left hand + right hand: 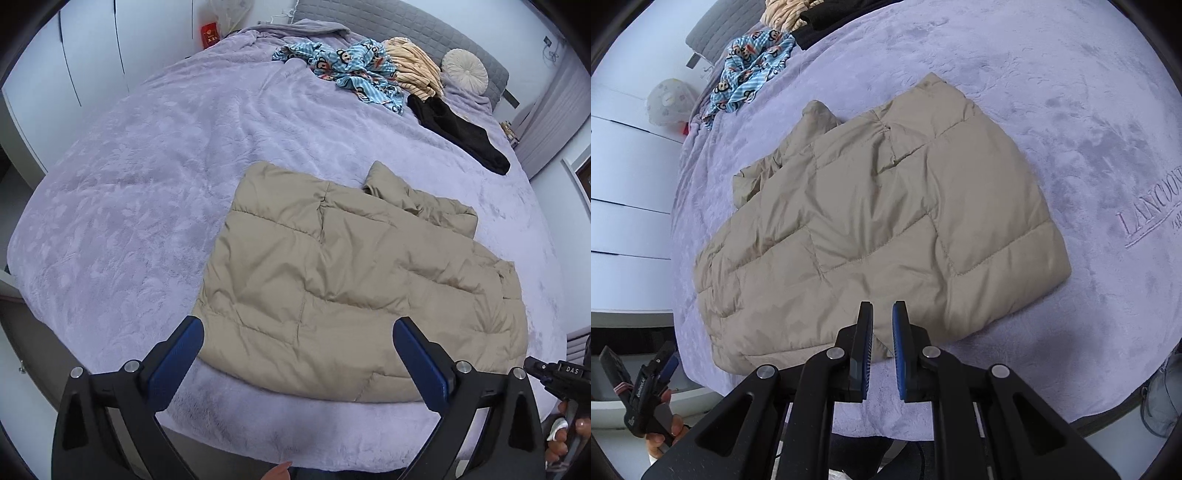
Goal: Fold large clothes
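A beige quilted puffer jacket [354,280] lies folded over on the lilac plush bed cover [147,184], near the bed's front edge. It also shows in the right wrist view [879,221], with a sleeve bunched at its far left. My left gripper [297,328] is wide open and empty, hovering above the jacket's near hem. My right gripper [882,314] has its jaws nearly together with a narrow gap, empty, just above the jacket's near edge. The right gripper shows at the left wrist view's right edge [554,373]; the left gripper shows at the right wrist view's lower left [646,387].
At the head of the bed lie a blue cartoon-print garment [354,70], a cream striped garment [413,62], a black garment [461,133] and a round cushion [464,70]. A grey headboard [388,18] and white wardrobe doors [74,55] border the bed. The cover carries embroidered lettering [1148,214].
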`<state>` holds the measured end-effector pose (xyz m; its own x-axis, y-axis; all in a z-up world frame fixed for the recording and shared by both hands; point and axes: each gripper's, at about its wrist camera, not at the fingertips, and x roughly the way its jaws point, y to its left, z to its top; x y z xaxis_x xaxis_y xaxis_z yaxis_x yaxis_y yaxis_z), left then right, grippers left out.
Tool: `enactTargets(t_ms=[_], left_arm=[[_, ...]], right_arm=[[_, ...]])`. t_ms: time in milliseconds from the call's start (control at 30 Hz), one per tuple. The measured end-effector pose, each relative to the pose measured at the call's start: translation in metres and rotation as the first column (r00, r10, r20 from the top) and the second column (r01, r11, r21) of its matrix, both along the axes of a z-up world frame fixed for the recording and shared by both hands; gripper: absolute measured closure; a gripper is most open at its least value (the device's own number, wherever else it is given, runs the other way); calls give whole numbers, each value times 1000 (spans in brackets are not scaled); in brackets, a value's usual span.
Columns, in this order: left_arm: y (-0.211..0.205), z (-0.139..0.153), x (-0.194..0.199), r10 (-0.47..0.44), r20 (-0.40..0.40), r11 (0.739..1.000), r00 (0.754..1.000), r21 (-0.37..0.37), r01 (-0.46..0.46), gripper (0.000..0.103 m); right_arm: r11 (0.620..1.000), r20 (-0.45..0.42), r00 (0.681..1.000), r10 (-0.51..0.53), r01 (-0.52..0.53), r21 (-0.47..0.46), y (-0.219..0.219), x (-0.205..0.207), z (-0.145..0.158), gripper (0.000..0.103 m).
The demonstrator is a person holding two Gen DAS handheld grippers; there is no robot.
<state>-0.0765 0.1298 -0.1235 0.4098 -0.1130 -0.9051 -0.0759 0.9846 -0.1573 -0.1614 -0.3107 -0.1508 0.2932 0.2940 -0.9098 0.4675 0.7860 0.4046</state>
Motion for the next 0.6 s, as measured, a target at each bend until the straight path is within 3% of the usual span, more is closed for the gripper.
enactTargets(t_ms=[33, 100, 133, 167, 333, 400, 433, 600], left_arm=[[-2, 2, -5, 11, -6, 1000, 1000, 18, -11, 1], [-1, 3, -17, 35, -24, 998, 999, 46, -34, 0], [0, 3, -23, 45, -35, 997, 998, 57, -43, 0], [2, 2, -28, 51, -41, 996, 998, 73, -48, 0], [4, -2, -39, 24, -56, 989, 998, 149, -16, 1], [6, -4, -35, 15, -62, 989, 998, 151, -6, 1], [7, -5, -32, 9, -61, 988, 998, 152, 0, 1], [21, -10, -11, -24, -57, 987, 998, 159, 32, 1]], right_arm=[[1000, 1, 1000, 2, -2, 7, 0, -4, -1, 86], [1000, 0, 1000, 4, -4, 18, 1, -11, -5, 65], [1000, 3, 1000, 6, -6, 26, 3, -15, -7, 46], [999, 6, 1000, 8, -9, 32, 5, -19, -8, 42], [998, -6, 999, 44, -44, 52, 22, -30, -14, 41], [998, 9, 999, 37, -38, 47, 27, -30, -12, 32], [998, 22, 999, 32, -33, 48, 30, -28, -11, 21], [1000, 62, 998, 20, -20, 10, 54, -10, -1, 19]])
